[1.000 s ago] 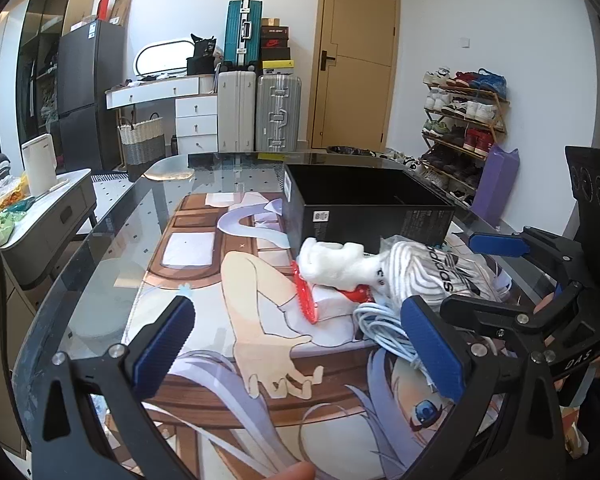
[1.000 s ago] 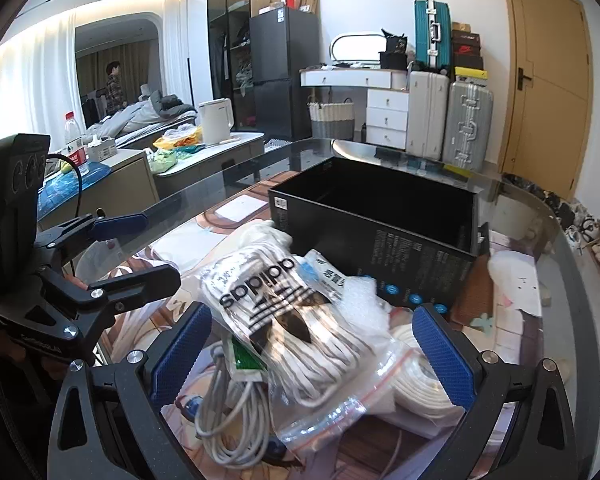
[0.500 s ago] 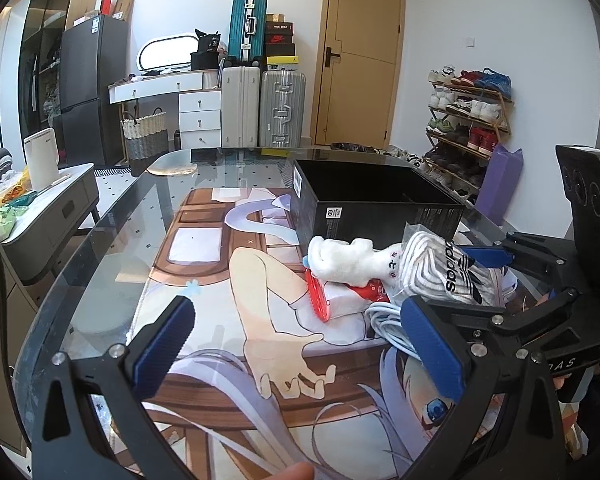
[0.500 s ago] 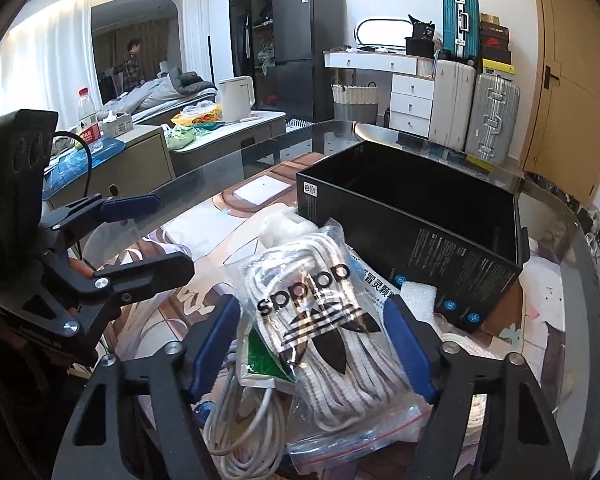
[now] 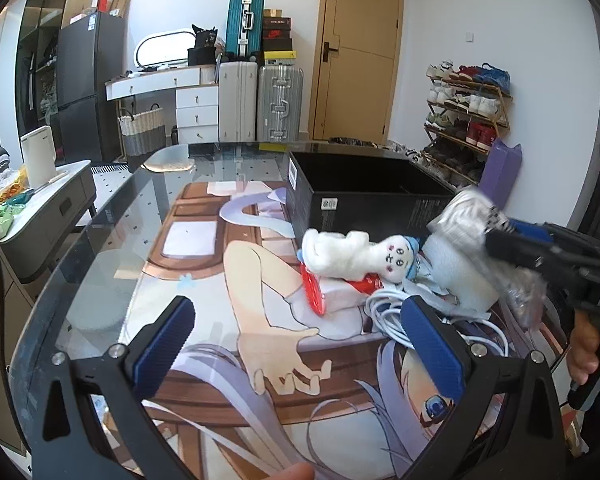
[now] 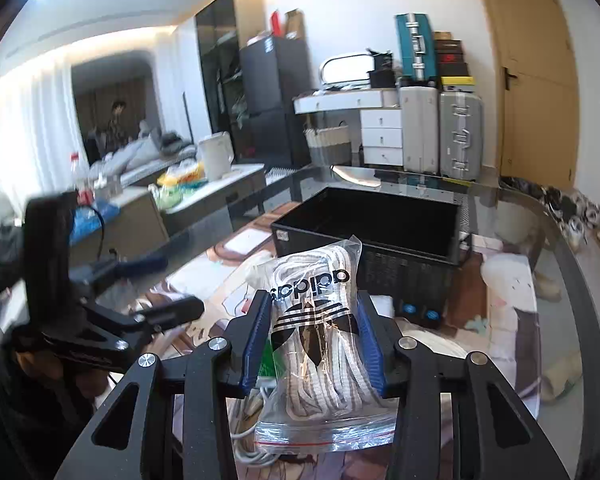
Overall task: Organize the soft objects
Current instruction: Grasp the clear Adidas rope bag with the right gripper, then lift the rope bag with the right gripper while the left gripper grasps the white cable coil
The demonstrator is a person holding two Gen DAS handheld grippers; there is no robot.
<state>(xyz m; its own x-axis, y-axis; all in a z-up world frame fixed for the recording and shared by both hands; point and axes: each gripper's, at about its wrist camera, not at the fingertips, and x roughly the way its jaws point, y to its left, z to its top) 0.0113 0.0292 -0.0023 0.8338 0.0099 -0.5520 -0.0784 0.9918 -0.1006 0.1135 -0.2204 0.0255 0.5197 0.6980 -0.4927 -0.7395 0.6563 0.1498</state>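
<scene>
The right claw (image 6: 311, 340) is clamped on a clear zip bag of white laces (image 6: 320, 320), lifted above the glass counter (image 5: 112, 248), near the open black box (image 6: 372, 220). The left claw (image 5: 300, 344) gapes wide, holding nothing. A white plush doll (image 5: 352, 254) lies beside what seems a coiled cable (image 5: 388, 312).

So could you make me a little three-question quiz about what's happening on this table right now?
1. True or false: the right gripper is shut on the bag of white laces.
2. What is the left gripper holding?
3. Where does the white plush doll lie: A) inside the black box, B) on the table in front of it?

Key: 1 true. 2 nothing, it is open. 3 B.
</scene>
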